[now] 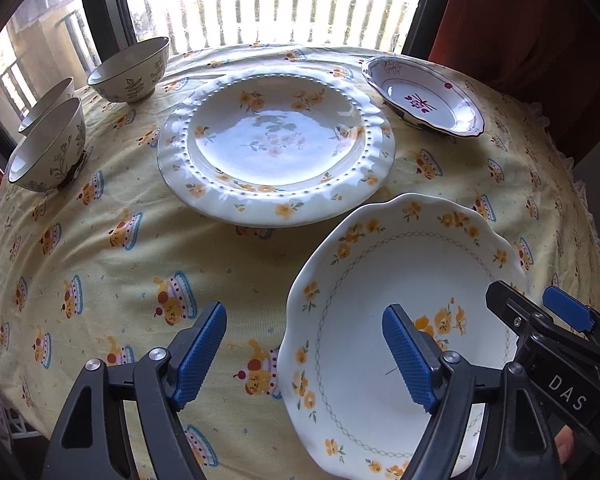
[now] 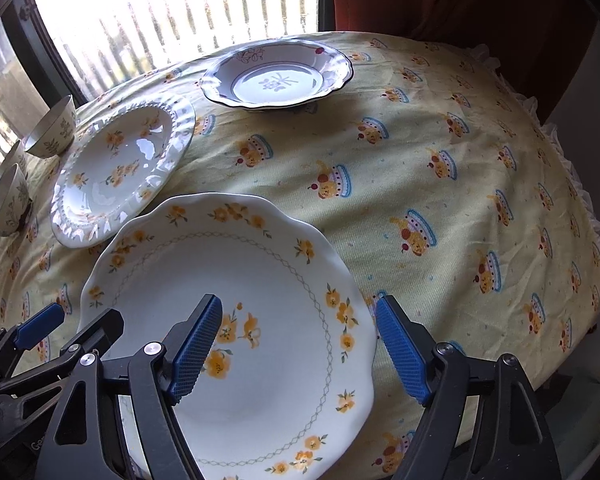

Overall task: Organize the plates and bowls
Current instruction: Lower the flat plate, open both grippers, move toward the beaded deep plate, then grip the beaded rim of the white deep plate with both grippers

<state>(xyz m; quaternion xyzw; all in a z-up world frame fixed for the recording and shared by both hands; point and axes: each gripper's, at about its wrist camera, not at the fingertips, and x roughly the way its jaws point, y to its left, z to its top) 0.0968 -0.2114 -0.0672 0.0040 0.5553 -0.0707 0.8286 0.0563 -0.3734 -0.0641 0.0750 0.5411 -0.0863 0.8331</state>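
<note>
A white scalloped plate with orange flowers lies at the near edge of the table. My left gripper is open, straddling its left rim. My right gripper is open, straddling its right rim. A large beaded-rim floral plate sits in the middle. A small dish with a dark rim and purple flower sits at the far right. Three leaf-pattern bowls stand at the far left, and they also show in the right wrist view.
The round table wears a yellow cloth with cake prints and a frilled edge. A window with a white fence outside is behind. A red-brown curtain hangs at the right.
</note>
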